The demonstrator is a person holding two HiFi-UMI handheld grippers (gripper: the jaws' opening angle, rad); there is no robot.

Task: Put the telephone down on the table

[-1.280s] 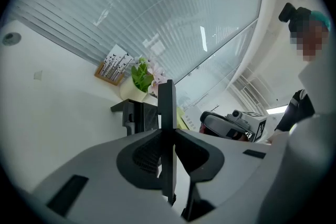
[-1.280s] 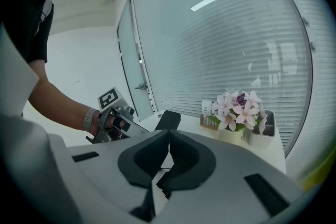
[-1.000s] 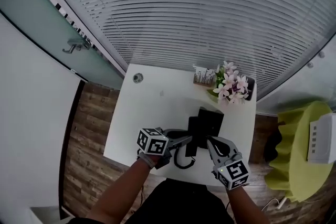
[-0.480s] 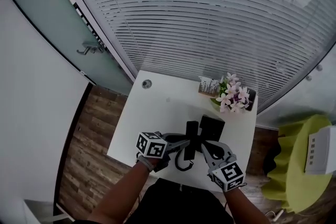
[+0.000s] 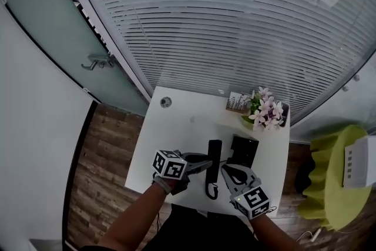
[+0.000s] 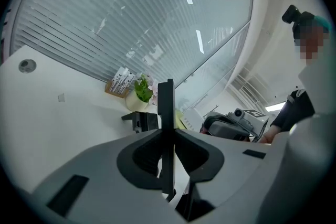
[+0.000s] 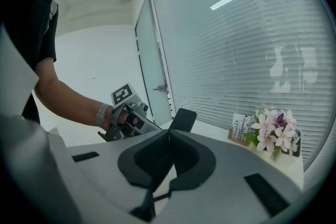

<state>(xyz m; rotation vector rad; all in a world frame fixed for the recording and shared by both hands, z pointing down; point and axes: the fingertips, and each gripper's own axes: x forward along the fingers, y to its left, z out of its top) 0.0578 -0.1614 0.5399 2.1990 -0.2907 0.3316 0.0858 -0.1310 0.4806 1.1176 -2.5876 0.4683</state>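
In the head view the black telephone handset point(image 5: 214, 153) hangs over the white table point(image 5: 176, 126), just left of the black telephone base point(image 5: 244, 150). My left gripper point(image 5: 207, 161) comes in from the left and is shut on the handset. The left gripper view shows the handset point(image 6: 166, 102) edge-on and upright between the left gripper's point(image 6: 166, 134) jaws. The coiled cord point(image 5: 210, 188) dangles from the handset's near end. My right gripper point(image 5: 224, 169) sits just right of the handset, its jaws closed together with nothing in them; the handset's end point(image 7: 181, 119) shows beyond the right gripper point(image 7: 169, 132).
A pot of pink flowers point(image 5: 267, 116) and a small card holder point(image 5: 238, 101) stand at the table's far right corner. A round cable grommet point(image 5: 166, 102) is at the far left. A yellow-green seat point(image 5: 335, 179) stands right of the table. Window blinds rise behind.
The handset, held in my left gripper, has come away to the left of the telephone base. My right gripper has drawn back a little toward me.
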